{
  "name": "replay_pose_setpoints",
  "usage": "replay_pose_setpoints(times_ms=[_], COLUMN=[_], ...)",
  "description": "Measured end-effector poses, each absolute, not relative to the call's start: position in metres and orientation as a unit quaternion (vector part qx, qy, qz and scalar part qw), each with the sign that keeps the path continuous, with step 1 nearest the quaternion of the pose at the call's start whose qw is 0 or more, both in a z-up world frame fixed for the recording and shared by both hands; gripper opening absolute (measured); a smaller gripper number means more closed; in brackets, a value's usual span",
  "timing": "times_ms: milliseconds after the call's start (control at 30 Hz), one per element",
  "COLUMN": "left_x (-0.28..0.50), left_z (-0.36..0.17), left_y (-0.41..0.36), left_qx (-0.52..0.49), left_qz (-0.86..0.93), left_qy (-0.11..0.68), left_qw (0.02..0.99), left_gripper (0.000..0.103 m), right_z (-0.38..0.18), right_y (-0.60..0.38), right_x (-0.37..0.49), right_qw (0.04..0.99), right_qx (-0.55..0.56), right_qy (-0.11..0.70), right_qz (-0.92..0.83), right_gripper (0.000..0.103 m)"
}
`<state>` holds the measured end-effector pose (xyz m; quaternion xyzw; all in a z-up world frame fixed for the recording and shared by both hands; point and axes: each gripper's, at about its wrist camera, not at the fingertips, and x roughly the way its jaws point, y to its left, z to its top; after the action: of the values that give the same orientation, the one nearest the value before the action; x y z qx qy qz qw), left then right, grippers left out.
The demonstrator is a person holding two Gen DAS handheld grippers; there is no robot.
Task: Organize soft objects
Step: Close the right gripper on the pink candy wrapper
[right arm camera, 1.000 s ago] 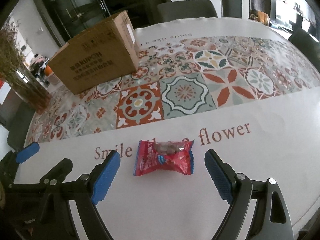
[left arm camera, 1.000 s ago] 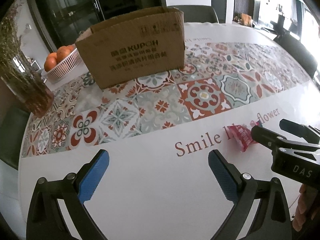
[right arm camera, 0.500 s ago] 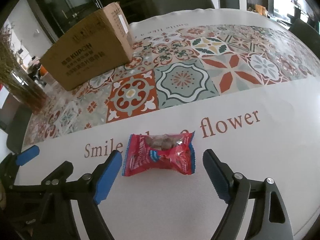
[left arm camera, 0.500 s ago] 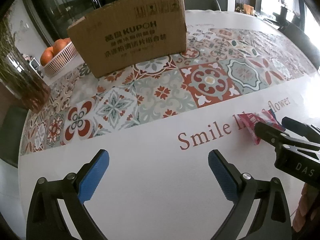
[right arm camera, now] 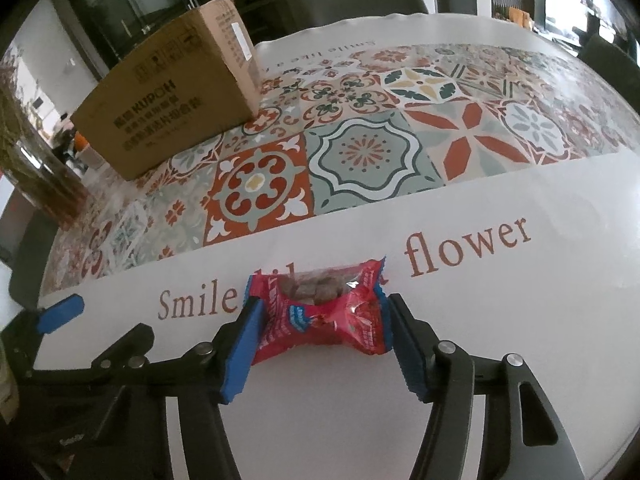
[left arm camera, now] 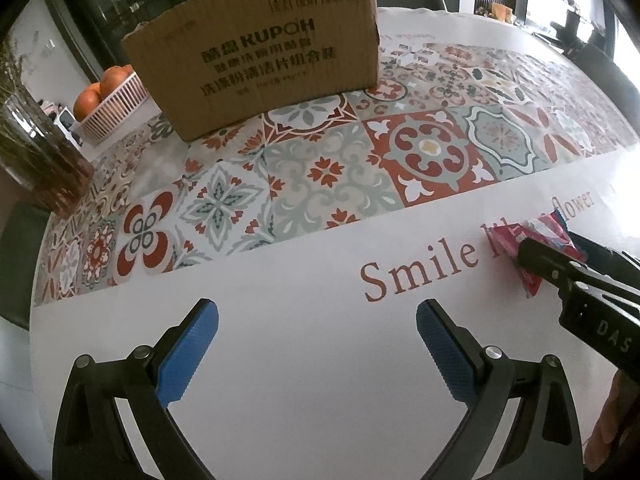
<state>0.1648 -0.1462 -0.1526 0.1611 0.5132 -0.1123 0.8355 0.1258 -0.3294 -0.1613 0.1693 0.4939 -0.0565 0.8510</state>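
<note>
My right gripper [right arm camera: 322, 336] is closing on the red packet [right arm camera: 320, 312], which sits squarely between its blue pads [right arm camera: 240, 354]. The packet's long axis runs straight across from one pad to the other, so I am squeezing it end to end; the wrapper already looks bunched at its waist, and both pads seem to press on its crimped ends. It lies on the white strip of the worktop [right arm camera: 500, 320], over the printed words. I judge the right hand the one for this pick: the packet is inside its jaws, while from my left gripper [left arm camera: 318, 344] it lies well off to the right and a little ahead.

My left gripper hangs wide with nothing between its pads, over bare white worktop.

Further out, ahead and to the left of the right gripper, beyond the tiled pattern, stands the box [right arm camera: 168, 108], which I take to be where the packet should go. A soft wrapper gripped by its ends may buckle or slip when lifted.
</note>
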Motion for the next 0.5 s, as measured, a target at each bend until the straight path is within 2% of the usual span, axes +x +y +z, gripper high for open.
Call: replay_pose_setpoints(times_ms=[233,500], left_x=[0.165,0.163], left_z=[-0.151,-0.144], left_y=[-0.144,-0.143], left_qx=[0.154,0.151], left_qz=[-0.112,-0.113], left_qy=[0.513,0.503], left_qw=[0.837,0.843], left_gripper=[0.101,0.101], right_z=[-0.155,-0.150], right_y=[-0.326,-0.323], right_x=[0.124,0.118], right_qw=[0.860,0.864], right_qx=[0.149,0.145], right_qy=[0.484,0.478], right_qz=[-0.062,-0.066], right_gripper=[0.046,0.038])
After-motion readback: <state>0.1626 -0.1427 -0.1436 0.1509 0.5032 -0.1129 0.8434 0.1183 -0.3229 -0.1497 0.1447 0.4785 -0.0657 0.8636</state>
